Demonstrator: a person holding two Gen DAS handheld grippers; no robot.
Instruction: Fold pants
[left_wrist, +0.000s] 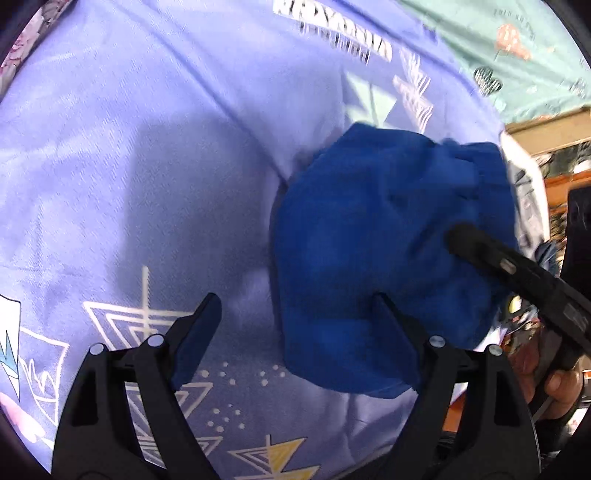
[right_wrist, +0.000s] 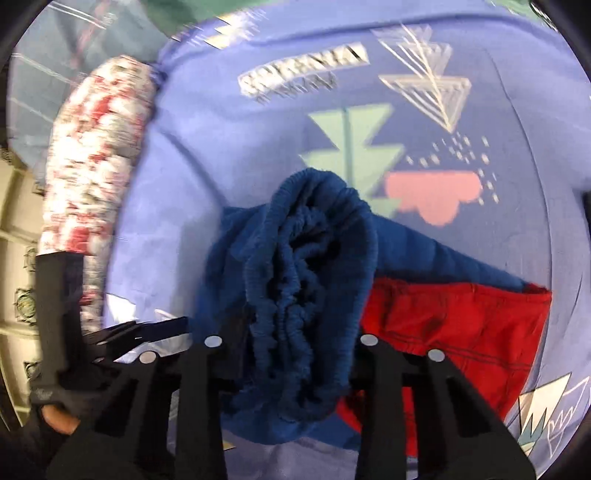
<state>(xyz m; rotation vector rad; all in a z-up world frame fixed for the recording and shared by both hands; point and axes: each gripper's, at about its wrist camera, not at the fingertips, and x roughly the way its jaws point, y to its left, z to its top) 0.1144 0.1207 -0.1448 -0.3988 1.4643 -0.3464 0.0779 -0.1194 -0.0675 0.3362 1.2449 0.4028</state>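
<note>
Blue pants (left_wrist: 384, 243) lie bunched on a lilac patterned bedsheet (left_wrist: 147, 147). In the left wrist view my left gripper (left_wrist: 295, 310) is open just above the sheet, its right finger touching the pants' near edge, nothing between the jaws. The right gripper's black finger (left_wrist: 517, 273) reaches in from the right onto the pants. In the right wrist view the pants' elastic waistband (right_wrist: 303, 280) is bunched between the right gripper's jaws (right_wrist: 295, 332), which are closed on it. The left gripper shows at the left (right_wrist: 55, 314).
A red garment (right_wrist: 454, 332) lies on the sheet under the pants' right side. A rolled red-and-white floral cloth (right_wrist: 96, 166) lies at the left. A mint patterned cloth (left_wrist: 517, 55) lies at the far right of the bed.
</note>
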